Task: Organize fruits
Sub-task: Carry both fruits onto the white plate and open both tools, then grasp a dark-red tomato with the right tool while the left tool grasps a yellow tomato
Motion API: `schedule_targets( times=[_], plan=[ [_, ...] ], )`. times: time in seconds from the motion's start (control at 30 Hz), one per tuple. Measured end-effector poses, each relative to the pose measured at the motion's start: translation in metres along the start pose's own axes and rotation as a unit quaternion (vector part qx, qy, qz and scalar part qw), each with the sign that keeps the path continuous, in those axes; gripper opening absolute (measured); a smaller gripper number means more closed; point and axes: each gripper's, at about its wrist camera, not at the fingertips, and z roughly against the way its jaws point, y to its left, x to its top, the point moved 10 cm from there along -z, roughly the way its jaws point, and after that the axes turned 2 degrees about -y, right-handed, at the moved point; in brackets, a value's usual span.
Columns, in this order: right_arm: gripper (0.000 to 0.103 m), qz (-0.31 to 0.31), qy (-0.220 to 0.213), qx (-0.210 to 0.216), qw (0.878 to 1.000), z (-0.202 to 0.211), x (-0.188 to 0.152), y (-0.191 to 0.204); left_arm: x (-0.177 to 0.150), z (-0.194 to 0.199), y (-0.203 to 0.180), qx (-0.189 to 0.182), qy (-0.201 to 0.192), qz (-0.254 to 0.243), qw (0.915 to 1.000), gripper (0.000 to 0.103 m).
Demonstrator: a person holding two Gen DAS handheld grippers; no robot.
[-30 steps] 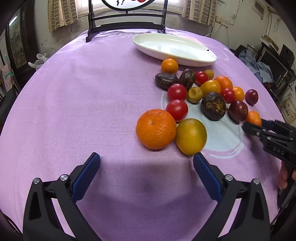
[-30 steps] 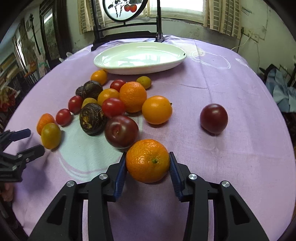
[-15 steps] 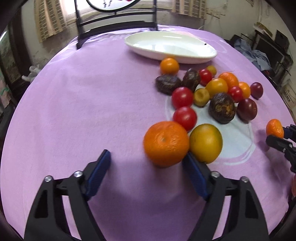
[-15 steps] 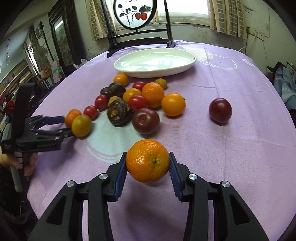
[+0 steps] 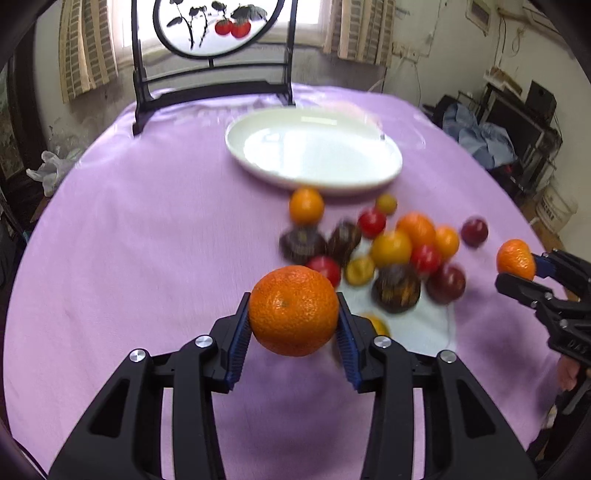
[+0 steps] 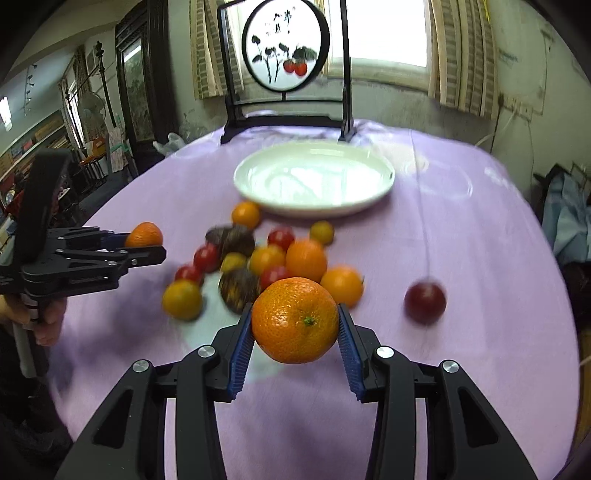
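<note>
My left gripper (image 5: 293, 325) is shut on a big orange (image 5: 293, 310) and holds it above the purple cloth. My right gripper (image 6: 295, 330) is shut on another orange (image 6: 295, 319), also lifted. Each gripper shows in the other's view: the right gripper (image 5: 517, 271) at the right edge, the left gripper (image 6: 146, 245) at the left. A white oval plate (image 5: 314, 177) (image 6: 314, 205) lies empty at the far side. A pile of oranges, red tomatoes and dark fruits (image 5: 391, 251) (image 6: 266, 258) lies between the plate and the grippers.
A dark red fruit (image 6: 424, 301) lies alone right of the pile. A black-framed round painted screen (image 5: 214, 29) stands at the table's far edge. A yellow-orange fruit (image 6: 182, 299) lies at the pile's near left. The purple tablecloth (image 5: 129, 240) covers the round table.
My left gripper closed on the big orange and lifted it. My right gripper rose higher with its orange. Both views now tilt up toward the plate.
</note>
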Motion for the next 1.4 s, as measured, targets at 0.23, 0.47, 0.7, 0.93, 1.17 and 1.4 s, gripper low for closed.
schedule_targets(
  times=[0.23,0.47,0.7,0.93,1.17,1.4],
  plan=[
    [0.044,0.027,-0.031,-0.024,0.999,-0.056,0.076,-0.007,0.096,-0.043,0.001,0.033,-0.026,0.040,0.9983,0.042],
    [0.044,0.015,0.016,-0.040,0.999,-0.127,0.096,-0.023,0.125,-0.128,0.011,0.054,0.029,0.090,0.9941,0.042],
    [0.061,0.005,0.024,-0.037,0.999,-0.143,0.097,-0.028,0.124,-0.146,0.012,0.044,0.038,0.101,0.9932,0.064],
    [0.061,-0.005,0.010,-0.025,1.000,-0.107,0.080,-0.032,0.118,-0.096,0.006,0.043,0.000,0.091,0.9949,0.084],
    [0.067,-0.014,-0.006,-0.037,0.999,-0.061,0.041,-0.041,0.072,-0.054,-0.002,0.048,-0.019,0.074,0.9959,0.092],
    [0.072,-0.038,-0.024,-0.092,0.995,-0.013,0.003,-0.081,0.013,-0.036,-0.004,0.048,-0.003,0.072,0.9962,0.094]
  ],
)
